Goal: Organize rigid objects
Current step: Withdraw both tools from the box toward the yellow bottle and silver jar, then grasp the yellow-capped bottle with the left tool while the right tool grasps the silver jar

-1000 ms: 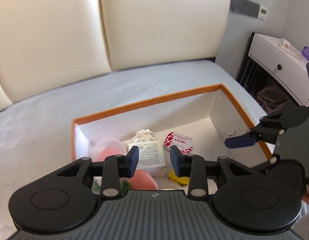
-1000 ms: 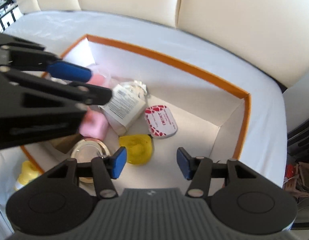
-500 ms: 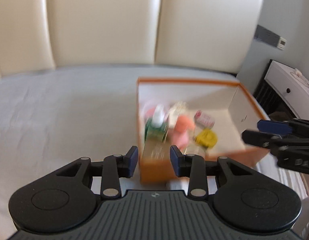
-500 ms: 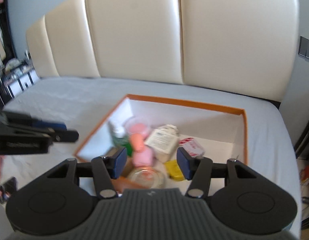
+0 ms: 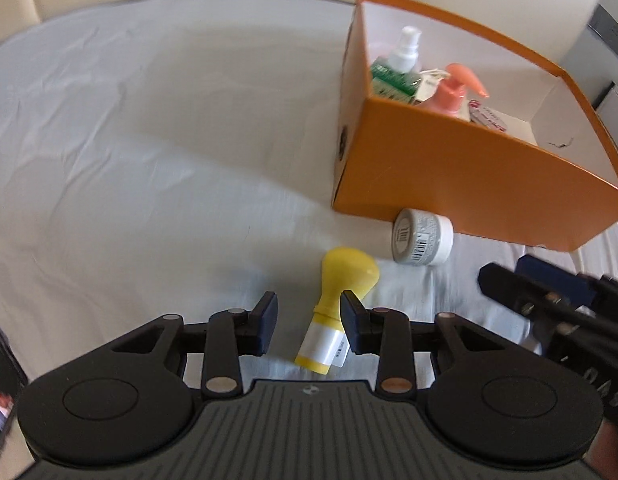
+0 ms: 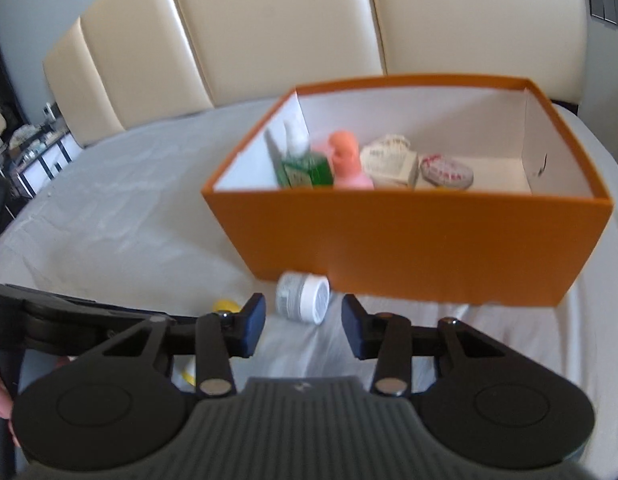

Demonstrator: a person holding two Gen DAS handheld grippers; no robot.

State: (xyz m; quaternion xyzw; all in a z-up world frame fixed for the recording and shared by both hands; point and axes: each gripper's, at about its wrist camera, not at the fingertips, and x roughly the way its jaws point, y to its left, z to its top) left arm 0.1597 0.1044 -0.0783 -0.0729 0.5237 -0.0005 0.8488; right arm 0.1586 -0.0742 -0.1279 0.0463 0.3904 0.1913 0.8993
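An orange box (image 5: 461, 176) (image 6: 421, 244) stands on the bed, holding a green spray bottle (image 5: 397, 72) (image 6: 305, 168), a pink pump bottle (image 5: 453, 96) (image 6: 347, 160), a white packet (image 6: 389, 160) and a red-patterned tin (image 6: 447, 172). A yellow bottle (image 5: 341, 300) lies on the sheet before the box. A white jar (image 5: 423, 236) (image 6: 303, 296) lies on its side against the box's front wall. My left gripper (image 5: 309, 322) is open, its fingers either side of the yellow bottle's neck. My right gripper (image 6: 303, 326) is open just short of the white jar.
The grey-white bed sheet (image 5: 129, 140) spreads to the left. A cream padded headboard (image 6: 269, 28) rises behind the box. A phone (image 5: 1, 392) lies at the lower left edge. The right gripper (image 5: 549, 300) shows in the left wrist view.
Both grippers have pulled back out of the box and dropped low in front of it. The yellow bottle and white jar have come into view close to the fingers.
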